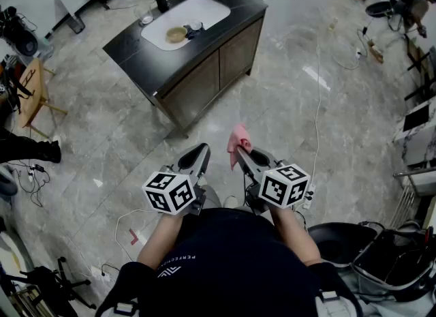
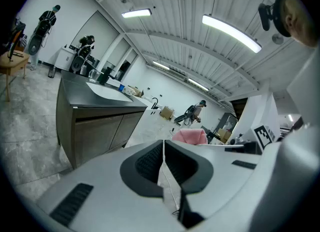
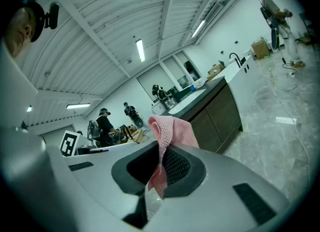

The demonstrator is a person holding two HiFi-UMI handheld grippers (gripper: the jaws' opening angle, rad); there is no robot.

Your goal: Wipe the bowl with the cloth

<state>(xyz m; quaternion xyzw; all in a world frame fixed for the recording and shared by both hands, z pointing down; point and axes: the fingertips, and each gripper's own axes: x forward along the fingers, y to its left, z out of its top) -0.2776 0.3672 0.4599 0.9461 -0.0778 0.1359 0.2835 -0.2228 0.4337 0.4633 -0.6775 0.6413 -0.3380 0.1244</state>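
Our right gripper (image 3: 161,151) has its jaws squeezed tight on the pink cloth (image 3: 173,129), which sticks up out of them. Our left gripper (image 2: 163,146) has its jaws closed together with nothing in them. We hold both low over the gray floor (image 1: 116,145). The bowl (image 1: 176,34) sits in the white sink (image 1: 208,9) of the dark counter (image 1: 129,41), well apart from the cloth.

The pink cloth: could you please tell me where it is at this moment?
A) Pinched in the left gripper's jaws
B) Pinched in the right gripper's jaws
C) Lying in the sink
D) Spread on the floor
B: the right gripper view shows the pink cloth clamped between the closed jaws of the right gripper, while the left gripper is shut with nothing between its jaws.
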